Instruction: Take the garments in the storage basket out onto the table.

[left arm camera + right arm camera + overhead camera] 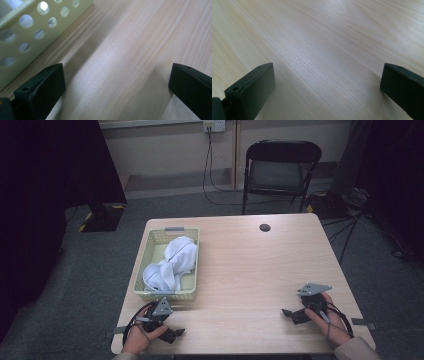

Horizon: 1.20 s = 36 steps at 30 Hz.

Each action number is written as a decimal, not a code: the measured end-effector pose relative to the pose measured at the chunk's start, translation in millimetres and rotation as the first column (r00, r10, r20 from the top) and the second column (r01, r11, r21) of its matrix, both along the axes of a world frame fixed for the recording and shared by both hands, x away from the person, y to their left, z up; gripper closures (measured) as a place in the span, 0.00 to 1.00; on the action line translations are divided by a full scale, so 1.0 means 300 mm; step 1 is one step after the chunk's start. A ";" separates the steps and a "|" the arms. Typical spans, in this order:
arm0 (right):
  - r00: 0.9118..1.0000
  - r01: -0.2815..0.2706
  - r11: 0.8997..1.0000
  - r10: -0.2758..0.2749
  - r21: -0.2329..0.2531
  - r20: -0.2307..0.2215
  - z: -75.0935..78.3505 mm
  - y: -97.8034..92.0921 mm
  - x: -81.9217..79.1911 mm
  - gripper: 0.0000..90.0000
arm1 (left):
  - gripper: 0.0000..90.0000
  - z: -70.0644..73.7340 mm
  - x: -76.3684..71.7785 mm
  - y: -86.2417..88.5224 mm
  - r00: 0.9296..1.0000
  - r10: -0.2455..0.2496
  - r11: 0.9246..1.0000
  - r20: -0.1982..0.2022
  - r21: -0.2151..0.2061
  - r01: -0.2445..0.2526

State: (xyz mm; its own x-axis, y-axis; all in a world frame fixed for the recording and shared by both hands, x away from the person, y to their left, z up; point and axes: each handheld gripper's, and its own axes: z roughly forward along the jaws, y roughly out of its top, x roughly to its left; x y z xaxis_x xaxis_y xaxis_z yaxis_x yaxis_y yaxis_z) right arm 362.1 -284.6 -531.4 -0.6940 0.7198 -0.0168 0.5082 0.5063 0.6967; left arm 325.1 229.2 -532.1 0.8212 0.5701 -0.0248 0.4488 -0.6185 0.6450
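A pale yellow perforated basket (150, 245) stands on the left part of the wooden table (250, 265), holding a crumpled white cloth (172, 262). My left gripper (175, 334) rests low at the table's front left, just in front of the basket, open with nothing between its jaws. The basket's holed wall (22, 37) lies close at the upper left in the left gripper view, beside my left gripper (116, 82). My right gripper (287, 312) sits near the front right, held by a hand, pointing left. Its jaws stand wide apart over bare wood in the right gripper view (328, 82).
A dark round grommet (265, 227) sits near the table's far edge. A black folding chair (280, 170) stands behind the table, with cables on the floor around it. Bare wood lies between the two grippers.
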 end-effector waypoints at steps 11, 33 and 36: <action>1.000 0.000 1.000 0.000 0.000 0.000 0.000 0.000 0.000 0.00 | 0.04 0.011 0.000 -0.005 0.999 -0.034 0.999 -0.015 0.001 0.034; 1.000 0.000 1.000 0.000 0.000 0.000 0.000 0.000 0.000 0.00 | 0.04 0.131 -0.015 -0.033 0.998 -0.069 0.994 0.001 -0.082 0.069; 1.000 0.000 1.000 0.000 0.000 0.000 0.000 0.000 0.000 0.00 | 0.04 0.142 -0.015 -0.045 0.997 -0.077 0.994 -0.001 -0.083 0.077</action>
